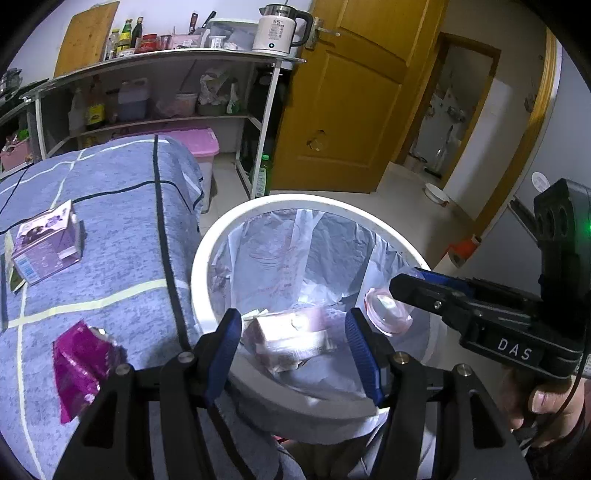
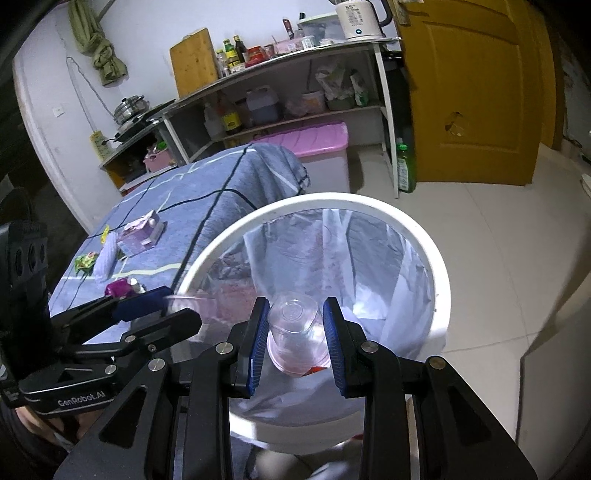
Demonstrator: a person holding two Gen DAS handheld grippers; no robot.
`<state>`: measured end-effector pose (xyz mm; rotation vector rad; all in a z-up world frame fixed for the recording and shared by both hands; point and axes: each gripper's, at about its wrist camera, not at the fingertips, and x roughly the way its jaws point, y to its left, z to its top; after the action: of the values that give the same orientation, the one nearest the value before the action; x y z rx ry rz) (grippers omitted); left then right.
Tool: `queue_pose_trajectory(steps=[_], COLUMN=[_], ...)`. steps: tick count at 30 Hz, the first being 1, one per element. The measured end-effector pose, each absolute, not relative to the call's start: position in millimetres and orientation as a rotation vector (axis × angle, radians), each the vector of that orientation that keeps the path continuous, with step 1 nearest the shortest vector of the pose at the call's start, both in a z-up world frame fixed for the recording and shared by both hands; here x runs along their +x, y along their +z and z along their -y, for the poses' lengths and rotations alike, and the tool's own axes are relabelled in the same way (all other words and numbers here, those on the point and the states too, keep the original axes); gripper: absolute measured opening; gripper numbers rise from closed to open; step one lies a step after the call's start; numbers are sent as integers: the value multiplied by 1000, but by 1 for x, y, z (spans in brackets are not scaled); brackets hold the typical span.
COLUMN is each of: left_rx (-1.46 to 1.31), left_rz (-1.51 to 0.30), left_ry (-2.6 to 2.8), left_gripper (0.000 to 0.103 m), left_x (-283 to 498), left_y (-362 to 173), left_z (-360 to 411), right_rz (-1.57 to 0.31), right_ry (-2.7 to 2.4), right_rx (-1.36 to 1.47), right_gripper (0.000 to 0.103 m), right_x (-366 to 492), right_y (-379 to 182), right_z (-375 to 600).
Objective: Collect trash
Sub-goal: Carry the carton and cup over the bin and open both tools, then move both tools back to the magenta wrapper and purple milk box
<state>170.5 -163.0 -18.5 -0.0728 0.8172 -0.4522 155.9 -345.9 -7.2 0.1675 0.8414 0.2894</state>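
A white round bin [image 1: 207,258] with a clear liner stands beside the blue-clothed table [image 1: 122,206]. My left gripper [image 1: 291,332] is open over the bin; a pale carton [image 1: 291,339] lies blurred below its fingers inside the bin. My right gripper [image 2: 295,328] is over the bin with a clear plastic cup [image 2: 297,332] between its pads; I cannot tell if they touch it. The cup also shows in the left wrist view [image 1: 388,312]. On the table lie a purple carton [image 1: 46,243] and a magenta wrapper [image 1: 81,365].
Small wrappers [image 2: 86,262] and a white packet [image 2: 105,260] lie on the table's far side. A shelf unit [image 1: 155,88] with bottles and a kettle [image 1: 279,31] stands behind. A pink-lidded box [image 2: 306,142], a green bottle [image 2: 404,170] and a yellow door [image 2: 476,92] are nearby.
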Motion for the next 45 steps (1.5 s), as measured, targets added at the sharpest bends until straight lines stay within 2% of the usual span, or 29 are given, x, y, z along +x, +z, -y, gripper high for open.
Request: queue_pose_trajectory(steps=[25,30,45], left_rx=[-103,-108,-131], left_rz=[-744,-722,-697], left_ry=[-417,-385,-258], left_gripper=[60,60,60], left_x=[144,135,123], left_y=[3,8,7], left_z=[130,114,68], right_rz=[-802,-783,-765], right_ry=[295,314,361], right_rx=[134,135,111], right_gripper=[32,39,40], right_x=[145,139,134], right_y=[7,14,18], right_z=[337,331,309])
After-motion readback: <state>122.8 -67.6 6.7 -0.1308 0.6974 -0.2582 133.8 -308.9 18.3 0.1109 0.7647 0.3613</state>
